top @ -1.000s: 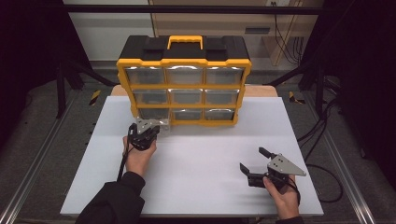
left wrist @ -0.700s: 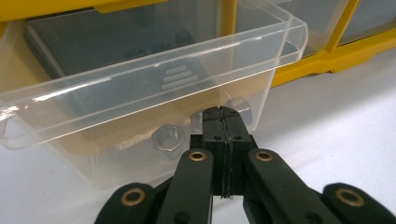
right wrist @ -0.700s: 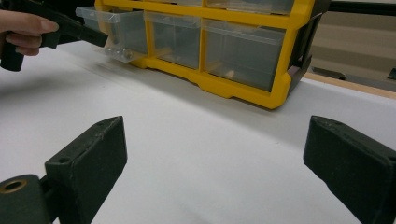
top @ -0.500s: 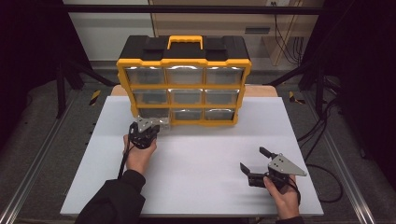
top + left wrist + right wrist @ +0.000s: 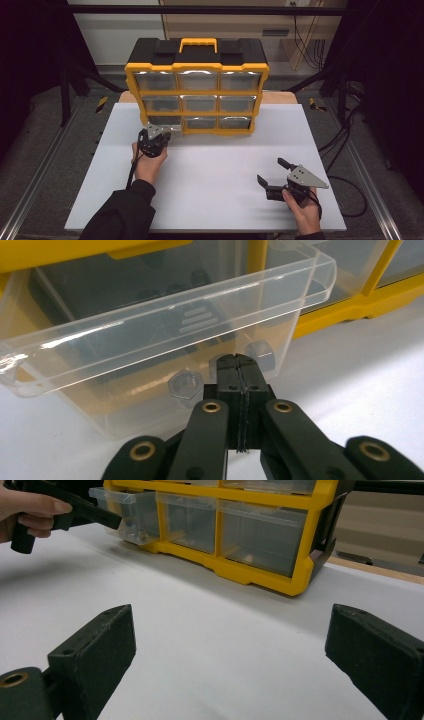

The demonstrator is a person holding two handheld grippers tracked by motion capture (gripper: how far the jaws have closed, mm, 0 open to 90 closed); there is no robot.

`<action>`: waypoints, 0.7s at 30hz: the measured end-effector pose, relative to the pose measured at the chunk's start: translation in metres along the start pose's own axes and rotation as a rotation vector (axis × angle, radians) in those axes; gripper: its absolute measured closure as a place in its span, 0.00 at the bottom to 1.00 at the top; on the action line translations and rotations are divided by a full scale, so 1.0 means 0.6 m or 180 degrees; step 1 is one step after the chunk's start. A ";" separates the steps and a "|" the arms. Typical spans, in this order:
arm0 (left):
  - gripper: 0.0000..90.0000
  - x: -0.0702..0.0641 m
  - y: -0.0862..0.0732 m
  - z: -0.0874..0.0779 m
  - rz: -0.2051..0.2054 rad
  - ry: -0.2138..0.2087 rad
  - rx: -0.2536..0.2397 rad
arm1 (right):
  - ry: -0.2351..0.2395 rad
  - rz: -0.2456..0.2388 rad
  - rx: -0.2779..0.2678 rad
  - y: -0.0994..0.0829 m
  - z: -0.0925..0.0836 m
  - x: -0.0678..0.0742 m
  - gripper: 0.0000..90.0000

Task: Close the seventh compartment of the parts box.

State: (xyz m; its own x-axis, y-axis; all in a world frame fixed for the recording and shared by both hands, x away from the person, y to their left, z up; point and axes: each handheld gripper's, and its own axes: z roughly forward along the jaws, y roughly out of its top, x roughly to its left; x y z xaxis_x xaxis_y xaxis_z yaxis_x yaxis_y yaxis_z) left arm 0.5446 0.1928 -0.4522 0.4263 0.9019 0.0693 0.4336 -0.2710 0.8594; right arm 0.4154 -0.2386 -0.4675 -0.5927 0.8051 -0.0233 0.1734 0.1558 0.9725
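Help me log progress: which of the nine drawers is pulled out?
The bottom-left drawer: it juts forward from the organizer by the left gripper; the others sit flush.

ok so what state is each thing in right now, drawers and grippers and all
bottom left drawer: pulled partway out, clear, nuts inside
other drawers: pushed in
organizer's lid: down, handle flat
left hand-held gripper: shut, tips at the drawer's front, nothing seen between them
right hand-held gripper: open, holding nothing, apart from the organizer
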 end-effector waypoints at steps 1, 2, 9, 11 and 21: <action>1.00 0.000 0.001 0.001 0.0011 0.0002 0.0011 | -0.0002 0.0007 0.0009 0.000 0.000 0.000 0.07; 1.00 0.000 0.002 0.002 0.0008 0.0000 0.0008 | -0.0002 0.0003 0.0000 -0.001 0.000 -0.001 0.07; 1.00 0.005 0.002 0.011 0.0000 0.0020 0.0021 | -0.0001 0.0020 -0.0012 -0.001 -0.002 -0.005 0.06; 1.00 0.005 0.003 0.013 0.0002 0.0027 0.0023 | 0.0001 0.0020 -0.0008 -0.001 -0.002 -0.005 0.06; 1.00 0.010 0.011 0.024 0.0016 0.0061 0.0059 | -0.0010 0.0029 -0.0001 -0.001 -0.003 -0.004 0.06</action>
State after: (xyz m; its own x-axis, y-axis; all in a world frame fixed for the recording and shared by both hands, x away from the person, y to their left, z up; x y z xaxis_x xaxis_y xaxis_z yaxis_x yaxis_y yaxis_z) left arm 0.5611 0.1916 -0.4534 0.4133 0.9068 0.0833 0.4463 -0.2814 0.8495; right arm 0.4153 -0.2419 -0.4674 -0.5887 0.8082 -0.0151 0.1786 0.1483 0.9727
